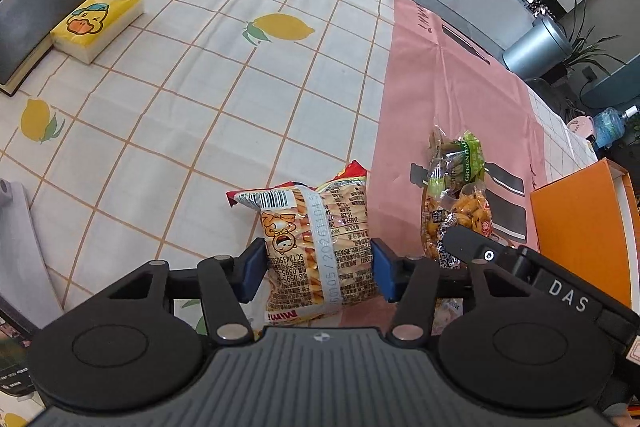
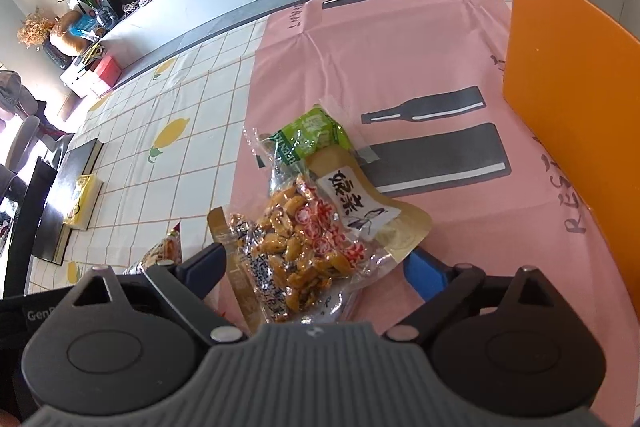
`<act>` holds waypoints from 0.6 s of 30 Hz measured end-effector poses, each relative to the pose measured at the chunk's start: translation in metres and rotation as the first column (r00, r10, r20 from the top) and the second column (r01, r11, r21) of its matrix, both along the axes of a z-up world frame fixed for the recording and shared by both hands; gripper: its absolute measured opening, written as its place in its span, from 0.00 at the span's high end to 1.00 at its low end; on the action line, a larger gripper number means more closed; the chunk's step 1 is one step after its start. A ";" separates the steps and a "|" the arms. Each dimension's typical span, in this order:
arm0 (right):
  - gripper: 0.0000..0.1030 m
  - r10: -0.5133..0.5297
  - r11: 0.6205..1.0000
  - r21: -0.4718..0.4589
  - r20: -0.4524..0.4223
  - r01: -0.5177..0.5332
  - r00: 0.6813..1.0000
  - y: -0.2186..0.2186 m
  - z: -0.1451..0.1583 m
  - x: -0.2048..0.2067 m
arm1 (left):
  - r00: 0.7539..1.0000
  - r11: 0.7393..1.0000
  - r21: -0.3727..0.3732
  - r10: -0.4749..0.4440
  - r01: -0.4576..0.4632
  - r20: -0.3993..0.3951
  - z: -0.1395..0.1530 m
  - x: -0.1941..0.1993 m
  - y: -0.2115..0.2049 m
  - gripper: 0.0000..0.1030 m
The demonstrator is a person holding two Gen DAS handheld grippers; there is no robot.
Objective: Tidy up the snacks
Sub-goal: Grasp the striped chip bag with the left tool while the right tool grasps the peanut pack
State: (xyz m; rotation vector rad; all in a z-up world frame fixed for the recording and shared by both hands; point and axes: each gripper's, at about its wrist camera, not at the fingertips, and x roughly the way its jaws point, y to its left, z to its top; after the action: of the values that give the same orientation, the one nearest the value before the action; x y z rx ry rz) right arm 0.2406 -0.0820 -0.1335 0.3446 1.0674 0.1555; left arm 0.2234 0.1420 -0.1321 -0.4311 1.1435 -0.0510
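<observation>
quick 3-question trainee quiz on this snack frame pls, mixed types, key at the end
1. True or false: the left gripper has its blue pads against both sides of the Mimi stick-snack packet.
2. The right gripper is: A) shut on the orange box, B) open around the clear peanut bag, C) out of view.
3. Fill in: the orange box stands on the ____ mat.

Key:
1. True
2. B. The fingers sit wide on either side of the bag, not pressing it.
3. pink
</observation>
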 end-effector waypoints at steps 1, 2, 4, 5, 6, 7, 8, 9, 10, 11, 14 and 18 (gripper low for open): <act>0.10 -0.002 1.000 0.003 -0.002 0.002 1.000 0.001 -0.001 0.002 | 1.000 1.000 -0.004 -0.004 0.004 0.002 0.000 -0.001 0.001 0.41; 0.10 -0.008 1.000 0.003 -0.004 0.008 1.000 0.001 -0.003 0.004 | 1.000 1.000 -0.008 -0.007 0.007 0.006 -0.001 -0.001 0.001 0.41; 0.11 -0.012 1.000 0.003 -0.007 0.012 1.000 0.003 -0.006 0.007 | 1.000 1.000 -0.014 -0.009 0.009 0.010 -0.001 -0.002 0.002 0.41; 0.11 -0.015 1.000 0.000 -0.010 0.015 1.000 0.003 -0.008 0.009 | 1.000 1.000 -0.016 -0.011 0.011 0.012 -0.001 -0.002 0.003 0.41; 0.11 -0.017 1.000 -0.008 -0.012 0.016 1.000 0.004 -0.010 0.009 | 1.000 1.000 -0.017 -0.013 0.013 0.014 -0.002 -0.002 0.003 0.41; 0.12 -0.015 1.000 -0.013 -0.011 0.014 1.000 0.005 -0.011 0.010 | 1.000 1.000 -0.018 -0.015 0.015 0.015 -0.002 -0.003 0.003 0.41; 0.13 -0.010 1.000 -0.013 -0.006 0.010 1.000 0.005 -0.012 0.010 | 1.000 1.000 -0.018 -0.018 0.018 0.016 -0.002 -0.003 0.004 0.41; 0.15 -0.005 1.000 -0.018 0.007 0.005 1.000 0.006 -0.012 0.009 | 1.000 1.000 -0.018 -0.021 0.021 0.017 -0.002 -0.003 0.004 0.41; 0.16 0.002 1.000 -0.026 0.016 -0.002 1.000 0.007 -0.011 0.008 | 1.000 1.000 -0.019 -0.023 0.023 0.017 -0.002 -0.003 0.004 0.41; 0.18 0.011 0.999 -0.036 0.023 -0.010 1.000 0.007 -0.010 0.007 | 1.000 1.000 -0.019 -0.024 0.025 0.018 -0.002 -0.003 0.004 0.41; 0.33 0.028 0.998 -0.058 0.041 -0.026 0.999 0.005 -0.005 0.005 | 0.999 1.000 -0.015 -0.027 0.027 0.017 -0.002 -0.002 0.003 0.41; 0.53 0.042 0.998 -0.050 0.049 -0.039 0.998 -0.006 -0.001 0.003 | 0.999 1.000 -0.007 -0.029 0.029 0.019 -0.001 -0.002 0.001 0.42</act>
State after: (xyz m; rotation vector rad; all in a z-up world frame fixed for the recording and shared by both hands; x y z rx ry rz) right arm 0.2440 -0.0882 -0.1342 0.2739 1.0275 0.1730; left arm 0.2210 0.1433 -0.1335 -0.4199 1.1312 -0.0841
